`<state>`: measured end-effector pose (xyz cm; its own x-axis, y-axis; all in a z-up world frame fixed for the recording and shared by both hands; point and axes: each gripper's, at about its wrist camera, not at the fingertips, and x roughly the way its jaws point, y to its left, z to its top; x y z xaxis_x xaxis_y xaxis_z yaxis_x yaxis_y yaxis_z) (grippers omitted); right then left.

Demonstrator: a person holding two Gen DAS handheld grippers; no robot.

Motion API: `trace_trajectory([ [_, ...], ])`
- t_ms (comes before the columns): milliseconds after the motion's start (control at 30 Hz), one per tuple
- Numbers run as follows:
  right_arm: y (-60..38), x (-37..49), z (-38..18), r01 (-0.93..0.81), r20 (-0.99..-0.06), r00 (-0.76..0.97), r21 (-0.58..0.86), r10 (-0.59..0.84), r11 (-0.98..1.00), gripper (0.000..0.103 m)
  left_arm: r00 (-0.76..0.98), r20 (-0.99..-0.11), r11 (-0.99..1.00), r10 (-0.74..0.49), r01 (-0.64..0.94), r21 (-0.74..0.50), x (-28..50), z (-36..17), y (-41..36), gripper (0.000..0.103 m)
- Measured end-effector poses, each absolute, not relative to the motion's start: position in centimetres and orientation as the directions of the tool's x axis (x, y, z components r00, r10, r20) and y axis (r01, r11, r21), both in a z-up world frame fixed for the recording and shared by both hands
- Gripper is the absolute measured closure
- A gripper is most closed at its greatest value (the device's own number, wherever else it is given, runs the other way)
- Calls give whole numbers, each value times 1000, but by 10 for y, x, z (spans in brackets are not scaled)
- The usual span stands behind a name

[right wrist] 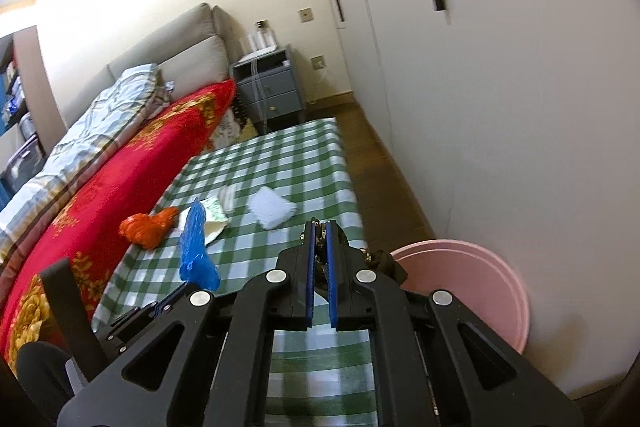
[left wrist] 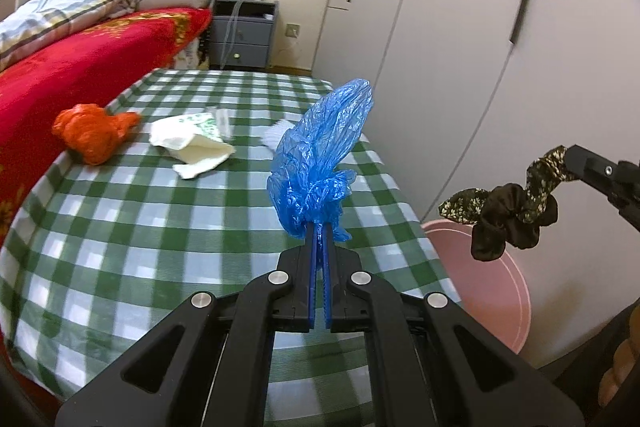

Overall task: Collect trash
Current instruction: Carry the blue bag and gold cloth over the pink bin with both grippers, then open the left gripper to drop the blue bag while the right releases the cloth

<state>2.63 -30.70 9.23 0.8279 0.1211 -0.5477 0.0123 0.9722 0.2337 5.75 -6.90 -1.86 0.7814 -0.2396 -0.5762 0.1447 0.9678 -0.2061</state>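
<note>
**Both grippers loaded beside the pink bin**

The left gripper has its jaws clamped on a crumpled blue plastic bag, which stands up from the fingertips above the worktop with its green-and-white checked cloth. The right gripper has its jaws clamped on a dark floral scrunchie; in the left wrist view the scrunchie hangs from the fingertips over the near rim of the pink bin, which stands on the floor just beside the worktop's right edge.

Items lying on the worktop:
- an orange plastic bag, crumpled, near the left edge;
- a white paper wrapper with green print, just to the right of the orange bag;
- a white tissue, further right, apart from the wrapper.

A bed with a red floral blanket borders the worktop's left side. A grey nightstand stands beyond the far end.
</note>
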Motion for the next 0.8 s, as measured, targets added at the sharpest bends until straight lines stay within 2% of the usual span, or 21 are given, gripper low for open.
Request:
trace_trajectory([
  [400, -364, 27, 90, 185, -581, 814, 221, -23, 958, 97, 724, -583, 930, -369, 286, -232, 68, -28, -134, 101],
  [800, -395, 31, 77, 292, -617, 780, 214, -103, 932, 98, 644, -616, 888, -453, 384, -252, 79, -48, -199, 101],
])
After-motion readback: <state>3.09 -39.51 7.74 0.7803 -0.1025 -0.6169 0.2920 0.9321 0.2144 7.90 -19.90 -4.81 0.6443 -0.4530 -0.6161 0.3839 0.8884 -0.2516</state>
